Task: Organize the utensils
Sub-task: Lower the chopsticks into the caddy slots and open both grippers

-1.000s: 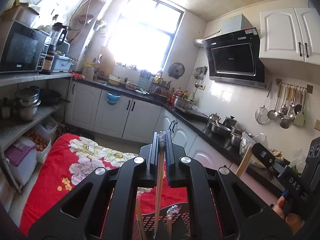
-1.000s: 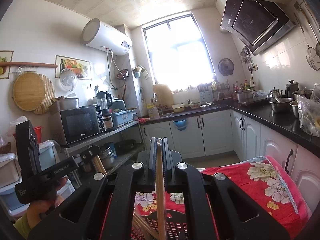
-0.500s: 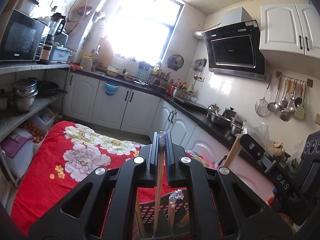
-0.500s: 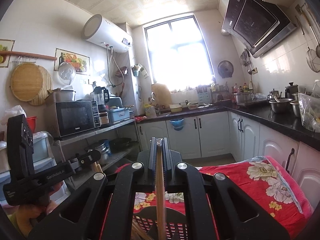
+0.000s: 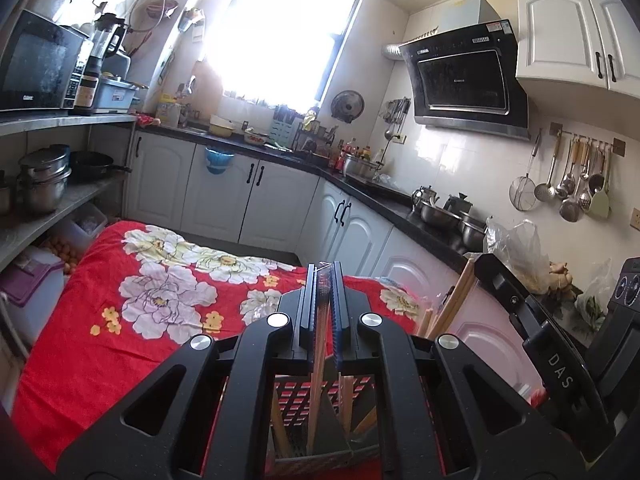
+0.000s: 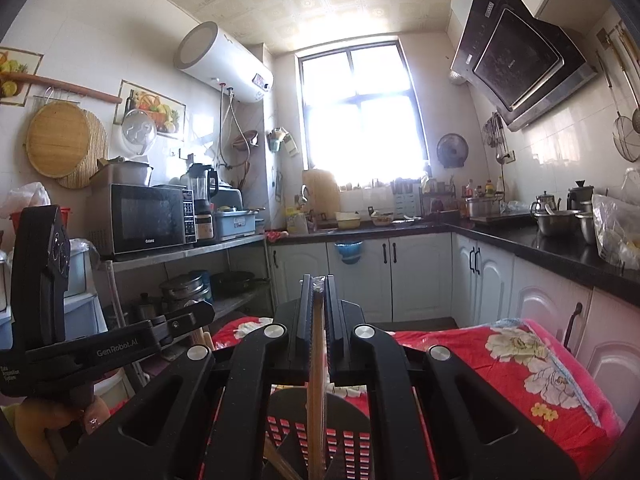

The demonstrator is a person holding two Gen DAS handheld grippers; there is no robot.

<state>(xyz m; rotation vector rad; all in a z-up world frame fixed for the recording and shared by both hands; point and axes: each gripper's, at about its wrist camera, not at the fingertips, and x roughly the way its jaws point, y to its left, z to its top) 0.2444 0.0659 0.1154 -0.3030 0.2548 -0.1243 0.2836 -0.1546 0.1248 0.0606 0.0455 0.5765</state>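
Observation:
My left gripper (image 5: 325, 276) is shut on a wooden chopstick (image 5: 318, 380) that hangs down into a black slotted utensil holder (image 5: 298, 404) on the red floral cloth (image 5: 120, 320). Other wooden utensils stand in that holder. My right gripper (image 6: 318, 286) is shut on another wooden chopstick (image 6: 317, 380) over the same black slotted holder (image 6: 352, 440). The right gripper also shows at the right edge of the left wrist view (image 5: 474, 264), holding its chopstick (image 5: 452, 304). The left gripper shows at the left of the right wrist view (image 6: 200, 314).
White cabinets under a black counter (image 5: 384, 200) with steel pots run along the back and right. A shelf (image 6: 180, 252) with a microwave (image 6: 144, 220) stands to the left. Ladles hang on the right wall (image 5: 572, 184). The cloth-covered surface extends left of the holder.
Both grippers have tilted and moved down toward the holder, each still holding its chopstick. More of the red cloth and the holder shows in the left wrist view.

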